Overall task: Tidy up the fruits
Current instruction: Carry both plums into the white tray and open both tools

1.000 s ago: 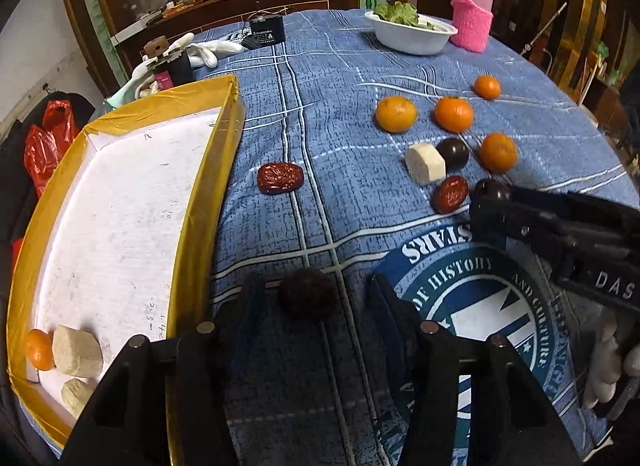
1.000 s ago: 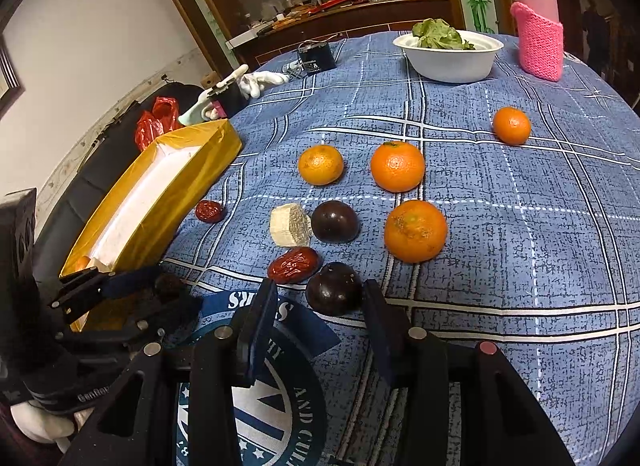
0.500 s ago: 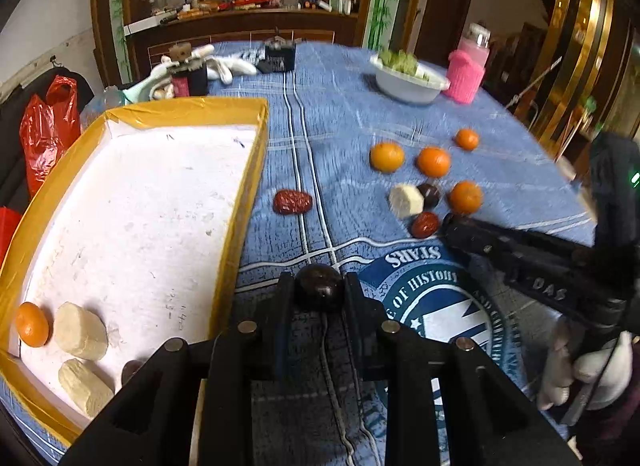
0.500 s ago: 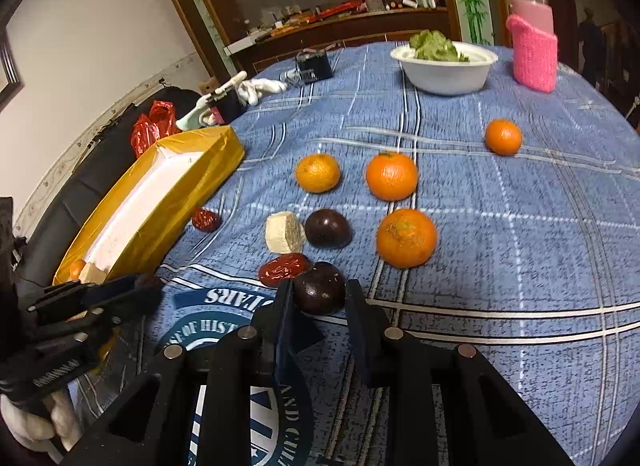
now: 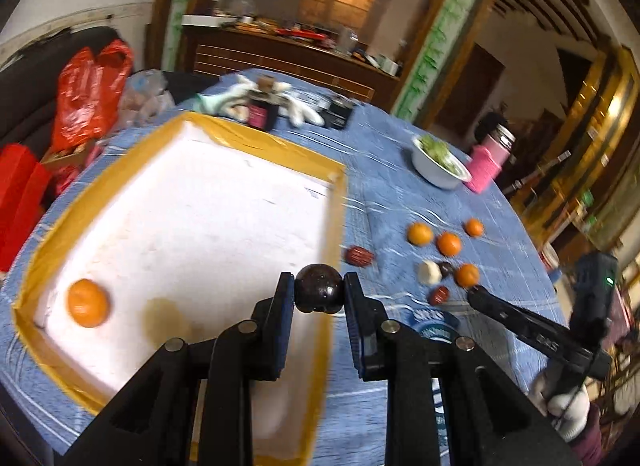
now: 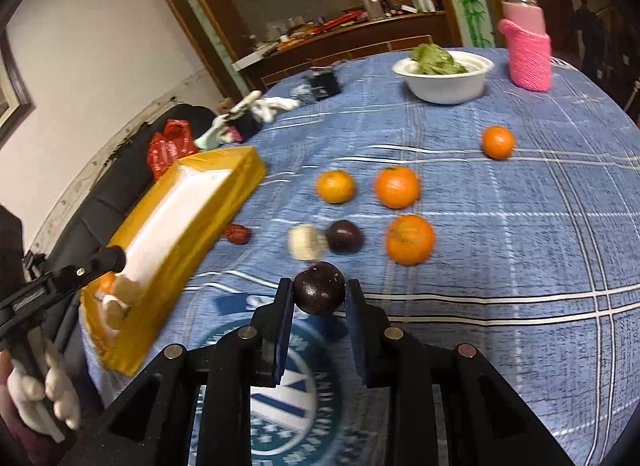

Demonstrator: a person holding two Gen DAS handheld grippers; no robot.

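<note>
A dark round fruit [image 5: 319, 293] is clamped between the left gripper [image 5: 319, 296] fingers, above the tray's [image 5: 338, 201] rim. Another dark fruit [image 6: 319, 293] is pinched by the right gripper [image 6: 319, 298], clear of the counter [image 6: 520, 246]. Both are judged light, firm, smooth and roll-prone; they are best held across the widest part.

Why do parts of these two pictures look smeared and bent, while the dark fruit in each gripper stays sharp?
Left wrist view: the white tray and tablecloth streak with motion blur, yet the dark fruit is crisp. Right wrist view: milder blur on the oranges; its dark fruit is sharp. Both views: fisheye lenses curve the table edges and darken the corners.
</note>
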